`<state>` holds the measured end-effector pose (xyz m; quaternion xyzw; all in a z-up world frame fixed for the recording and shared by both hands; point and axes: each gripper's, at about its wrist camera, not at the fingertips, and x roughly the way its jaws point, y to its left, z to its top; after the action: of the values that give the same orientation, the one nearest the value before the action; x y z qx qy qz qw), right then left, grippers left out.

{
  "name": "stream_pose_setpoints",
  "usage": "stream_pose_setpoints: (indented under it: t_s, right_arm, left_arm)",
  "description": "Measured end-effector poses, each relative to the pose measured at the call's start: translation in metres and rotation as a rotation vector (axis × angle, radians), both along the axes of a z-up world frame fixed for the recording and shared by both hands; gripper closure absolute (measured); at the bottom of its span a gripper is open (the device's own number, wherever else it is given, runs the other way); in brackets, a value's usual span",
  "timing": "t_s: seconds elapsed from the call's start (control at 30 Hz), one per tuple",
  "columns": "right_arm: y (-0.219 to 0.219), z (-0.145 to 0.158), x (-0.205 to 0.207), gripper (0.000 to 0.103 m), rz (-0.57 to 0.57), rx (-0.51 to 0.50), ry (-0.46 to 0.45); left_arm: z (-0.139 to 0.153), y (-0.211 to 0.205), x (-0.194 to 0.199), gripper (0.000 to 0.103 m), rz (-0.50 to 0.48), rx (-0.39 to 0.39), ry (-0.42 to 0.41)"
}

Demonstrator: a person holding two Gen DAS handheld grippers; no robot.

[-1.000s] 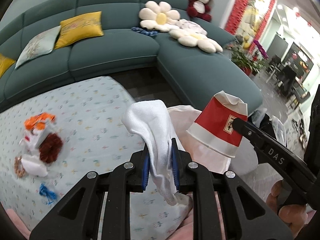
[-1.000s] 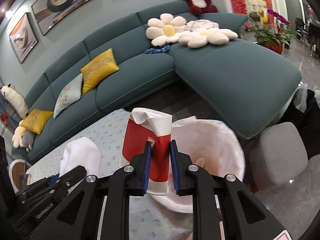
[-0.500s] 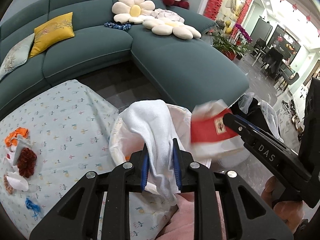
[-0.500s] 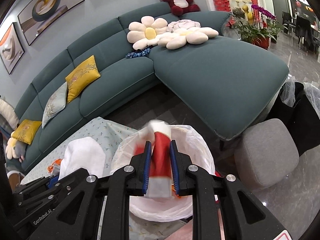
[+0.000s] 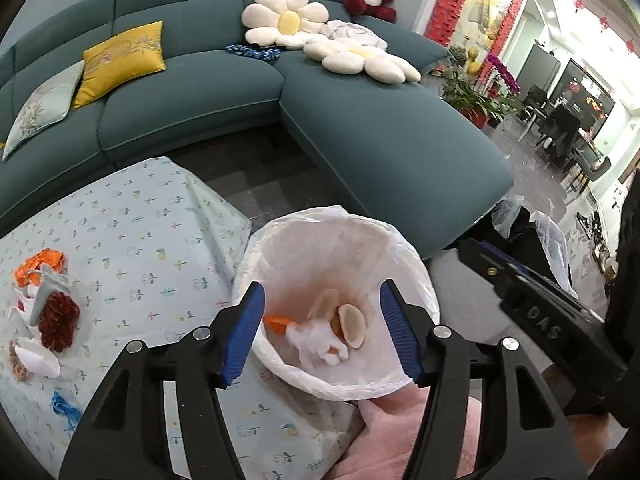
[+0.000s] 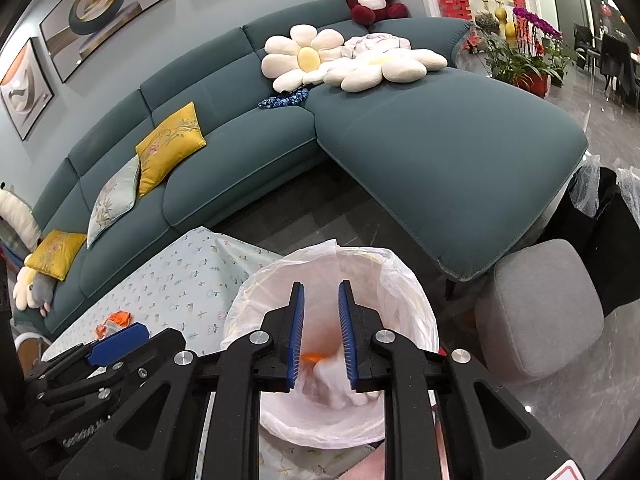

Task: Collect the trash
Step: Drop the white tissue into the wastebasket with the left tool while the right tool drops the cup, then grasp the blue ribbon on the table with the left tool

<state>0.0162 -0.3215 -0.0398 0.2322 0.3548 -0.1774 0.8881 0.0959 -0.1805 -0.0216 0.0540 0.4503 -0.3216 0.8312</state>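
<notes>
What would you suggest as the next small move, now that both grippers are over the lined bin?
Probably swing the left gripper back to the scraps on the tablecloth. Its jaws are opening with nothing between them, the right gripper looks empty too, and the bin already holds white and orange trash.

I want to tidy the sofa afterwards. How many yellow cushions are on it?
2: one leans on the backrest near the middle beside a pale patterned cushion, the other sits at the far left end. More may be hidden past the picture's edge.
</notes>
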Motion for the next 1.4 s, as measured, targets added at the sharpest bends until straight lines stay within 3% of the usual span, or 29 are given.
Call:
stream_pose_setpoints:
  t_s: [0.1,0.17,0.37,0.83,0.97,1.13,1.4]
  right_arm:
    - [0.007,0.004,0.001,0.082,0.012,-0.019,0.010]
    - [0.014,0.007,0.002,0.073,0.022,-0.027,0.009]
    - [0.049,0.016,0.010,0.058,0.088,-0.058,0.008]
    - [0.156,0.011,0.038,0.047,0.266,-0.071,0.039]
    - [0.191,0.002,0.047,0.047,0.319,-0.066,0.059]
    - [0.226,-0.012,0.060,0.047,0.376,-0.049,0.086]
    - [0.270,-0.037,0.077,0.047,0.442,-0.038,0.141]
  left_arm:
    - [-0.002,0.011,0.004,0.046,0.033,-0.004,0.014]
    - [-0.002,0.022,0.004,0.045,0.052,0.000,0.007]
    - [-0.004,0.063,0.006,0.031,0.141,0.003,-0.001]
    - [-0.035,0.217,0.022,0.022,0.492,0.038,0.070]
    - [-0.055,0.262,0.023,0.022,0.597,0.043,0.127]
    - [-0.088,0.312,0.025,0.022,0.733,0.020,0.253]
    - [-0.126,0.346,0.034,0.022,0.815,-0.012,0.382]
